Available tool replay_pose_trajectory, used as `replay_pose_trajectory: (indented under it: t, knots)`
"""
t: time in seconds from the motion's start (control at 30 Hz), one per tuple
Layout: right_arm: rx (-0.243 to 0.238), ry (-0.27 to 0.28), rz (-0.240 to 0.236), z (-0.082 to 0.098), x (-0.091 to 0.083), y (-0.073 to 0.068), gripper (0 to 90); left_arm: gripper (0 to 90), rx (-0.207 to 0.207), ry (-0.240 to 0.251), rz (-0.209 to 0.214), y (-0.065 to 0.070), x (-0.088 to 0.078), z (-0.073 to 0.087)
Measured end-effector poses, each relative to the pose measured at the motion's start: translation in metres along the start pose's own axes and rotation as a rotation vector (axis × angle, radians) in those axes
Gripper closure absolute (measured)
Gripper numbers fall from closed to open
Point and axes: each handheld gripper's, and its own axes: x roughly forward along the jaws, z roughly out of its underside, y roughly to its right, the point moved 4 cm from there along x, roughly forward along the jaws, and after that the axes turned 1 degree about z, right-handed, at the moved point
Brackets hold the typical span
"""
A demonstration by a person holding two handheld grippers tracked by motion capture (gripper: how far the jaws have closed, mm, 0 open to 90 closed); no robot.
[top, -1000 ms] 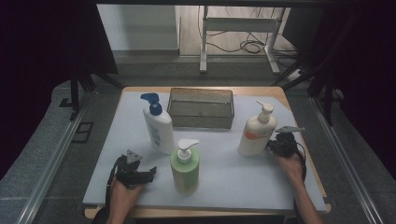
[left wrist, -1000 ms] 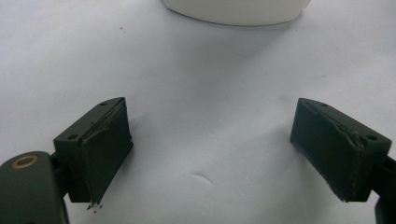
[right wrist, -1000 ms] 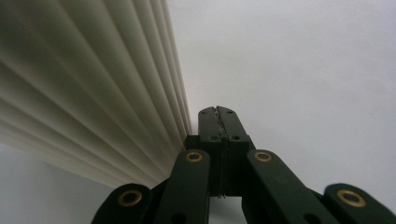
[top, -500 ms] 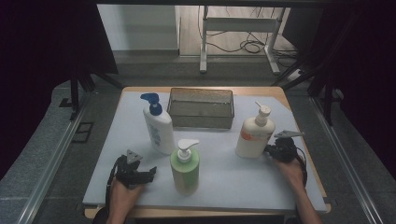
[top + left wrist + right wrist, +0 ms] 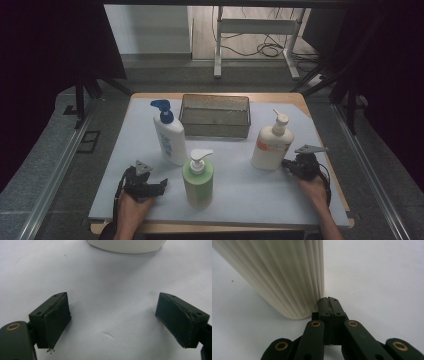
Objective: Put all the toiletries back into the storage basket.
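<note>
From the high view, the cream pump bottle (image 5: 271,145) stands on the white mat (image 5: 240,190), right of the wire basket (image 5: 215,115). The right gripper (image 5: 288,165) sits at the cream bottle's base on its right side. The left gripper (image 5: 159,186) rests well to the cream bottle's left, beyond the green pump bottle (image 5: 198,176).

In the left gripper view, the jaws stand wide apart over bare mat.

In the right gripper view, the jaws are pressed together, empty, their tips against the cream bottle's ribbed wall (image 5: 284,275).
</note>
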Motion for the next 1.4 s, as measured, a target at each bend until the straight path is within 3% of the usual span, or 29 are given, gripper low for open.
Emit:
replay_pose_trajectory:
  t: [0.57, 0.77, 0.97, 1.4]
  knots:
    - [-0.044, -0.008, -0.027, 0.005, -0.004, -0.02, 89.0, 11.7, 0.0, 0.0, 0.0, 0.0, 0.0, 0.0]
    - [-0.047, -0.001, 0.01, -0.003, 0.004, -0.012, 89.4, 11.7, 0.0, -0.001, 0.0, 0.0, 0.0, 0.0]
    - [-0.055, 0.015, 0.002, -0.011, 0.011, -0.007, 89.7, 11.7, 0.0, 0.0, 0.0, 0.0, 0.0, 0.0]
    - [-0.085, 0.007, -0.042, -0.004, 0.004, -0.023, 89.7, 11.7, 0.0, 0.0, 0.0, 0.0, 0.0, 0.0]
